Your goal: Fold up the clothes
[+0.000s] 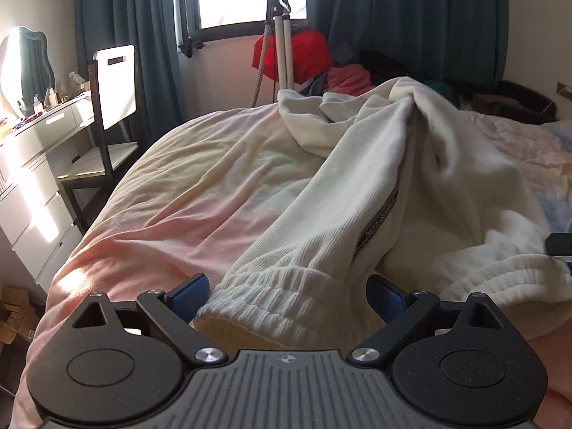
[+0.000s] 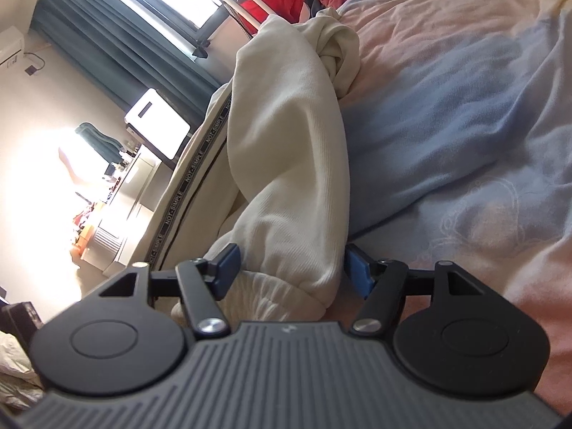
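Cream-white jogging trousers [image 1: 357, 186] with a black lettered side stripe [image 1: 379, 214] lie crumpled on the bed. My left gripper [image 1: 287, 293] is open, its blue pads on either side of one ribbed cuff [image 1: 271, 300]. My right gripper [image 2: 291, 268] is open too, its jaws straddling the other leg [image 2: 286, 164] near its cuff [image 2: 264, 298]. The stripe reads NOT SIMPLE in the right wrist view [image 2: 189, 178]. The right gripper's tip shows at the left view's right edge [image 1: 559, 245].
The bed has a pink, yellow and blue cover [image 1: 171, 207]. A chair [image 1: 107, 114] and a white dresser [image 1: 32, 164] with a mirror stand left of it. A clothes steamer [image 1: 279, 35], red and pink clothes [image 1: 307, 53] and teal curtains [image 1: 393, 18] are behind.
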Demonstrator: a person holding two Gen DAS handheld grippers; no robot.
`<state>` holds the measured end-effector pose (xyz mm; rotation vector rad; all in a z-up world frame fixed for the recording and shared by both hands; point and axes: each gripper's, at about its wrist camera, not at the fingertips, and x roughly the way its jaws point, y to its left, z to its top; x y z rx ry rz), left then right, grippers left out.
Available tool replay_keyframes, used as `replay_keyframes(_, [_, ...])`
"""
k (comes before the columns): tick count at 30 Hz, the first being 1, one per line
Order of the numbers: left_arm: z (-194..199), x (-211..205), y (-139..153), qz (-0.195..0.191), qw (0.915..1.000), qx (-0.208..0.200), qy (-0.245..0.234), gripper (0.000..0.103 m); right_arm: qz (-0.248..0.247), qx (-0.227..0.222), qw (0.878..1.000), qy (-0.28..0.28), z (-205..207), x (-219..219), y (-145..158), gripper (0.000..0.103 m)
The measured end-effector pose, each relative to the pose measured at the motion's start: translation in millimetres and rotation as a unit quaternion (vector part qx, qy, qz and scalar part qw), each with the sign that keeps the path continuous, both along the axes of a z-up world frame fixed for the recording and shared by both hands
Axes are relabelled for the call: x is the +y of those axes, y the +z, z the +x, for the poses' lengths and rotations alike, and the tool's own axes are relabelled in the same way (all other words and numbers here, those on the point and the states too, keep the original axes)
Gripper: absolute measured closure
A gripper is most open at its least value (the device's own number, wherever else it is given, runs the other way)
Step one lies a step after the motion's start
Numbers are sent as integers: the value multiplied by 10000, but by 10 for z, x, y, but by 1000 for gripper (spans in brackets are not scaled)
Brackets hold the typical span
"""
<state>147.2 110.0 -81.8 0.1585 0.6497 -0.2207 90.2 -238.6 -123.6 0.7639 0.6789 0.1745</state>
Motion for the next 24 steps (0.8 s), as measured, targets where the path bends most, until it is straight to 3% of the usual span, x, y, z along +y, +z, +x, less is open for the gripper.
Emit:
replay_keyframes(5, [183, 153, -57, -450, 9980, 199, 392, 27, 67, -127, 9998, 132, 70, 37, -73, 29])
replay_keyframes(7, [245, 232, -54, -680, 9959, 241, 539, 46, 65, -150, 9995, 285, 113, 81, -101, 30])
replay_keyframes(8, [274, 276, -45, -827, 9944, 264, 607, 51, 109, -155, 9991, 379, 134, 100, -118, 37])
replay_keyframes(10, [297, 336, 11, -1131, 9910, 283, 663, 79, 224, -106, 9989, 409, 144, 127, -148, 47])
replay_keyframes(11, [302, 359, 49, -1277, 9891, 273, 677, 83, 242, -51, 9989, 392, 137, 136, -147, 65])
replay_keyframes(13, [306, 416, 172, -1570, 9838, 183, 846, 84, 400, 42, 9985, 371, 111, 147, -128, 77])
replay_keyframes(17, [467, 628, 544, -2135, 9704, 79, 1130, 86, 955, -9, 9937, 581, 32, 268, 12, 84])
replay_keyframes(23, [974, 1145, 1442, -1850, 9717, -473, 1390, 86, 1610, -267, 9739, 1575, 157, 1204, 267, 88])
replay_keyframes(24, [1038, 1237, 1385, -1796, 9720, -428, 1456, 86, 1715, -314, 9686, 1772, 229, 1430, 307, 89])
